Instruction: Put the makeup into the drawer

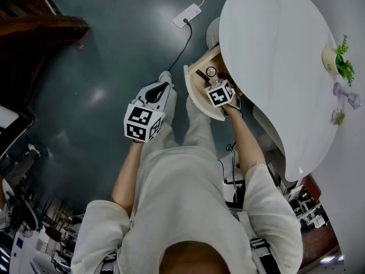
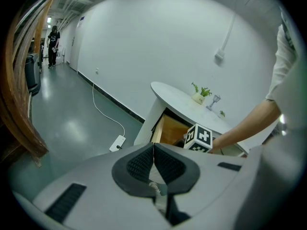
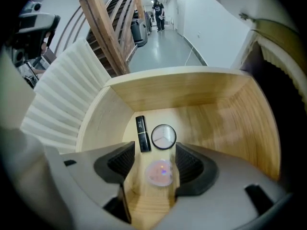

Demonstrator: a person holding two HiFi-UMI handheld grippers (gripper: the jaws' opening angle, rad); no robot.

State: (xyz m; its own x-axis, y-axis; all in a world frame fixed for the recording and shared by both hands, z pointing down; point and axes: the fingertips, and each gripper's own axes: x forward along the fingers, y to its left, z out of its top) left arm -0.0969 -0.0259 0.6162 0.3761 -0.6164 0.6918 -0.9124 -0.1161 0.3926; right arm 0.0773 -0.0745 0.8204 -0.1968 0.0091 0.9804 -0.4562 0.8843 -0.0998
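The wooden drawer (image 3: pixel 192 90) stands pulled out from under the white table (image 1: pixel 274 67). On its floor lie a black lipstick tube (image 3: pixel 141 133) and a round mirrored compact (image 3: pixel 163 136). My right gripper (image 3: pixel 155 159) points steeply down into the drawer with its jaws apart. A pinkish round compact (image 3: pixel 159 171) lies between them on the drawer floor, with a gap on its left side. In the head view the right gripper (image 1: pixel 214 81) hangs over the drawer (image 1: pixel 197 93). My left gripper (image 2: pixel 153 159) is shut and empty, held off to the drawer's left (image 1: pixel 162 87).
A potted plant (image 1: pixel 336 59) and a small glass (image 1: pixel 345 96) stand on the tabletop. A white power strip (image 1: pixel 187 16) with its cable lies on the grey floor. A wooden staircase (image 3: pixel 110 32) rises beyond the drawer. A person (image 2: pixel 52 44) stands far down the corridor.
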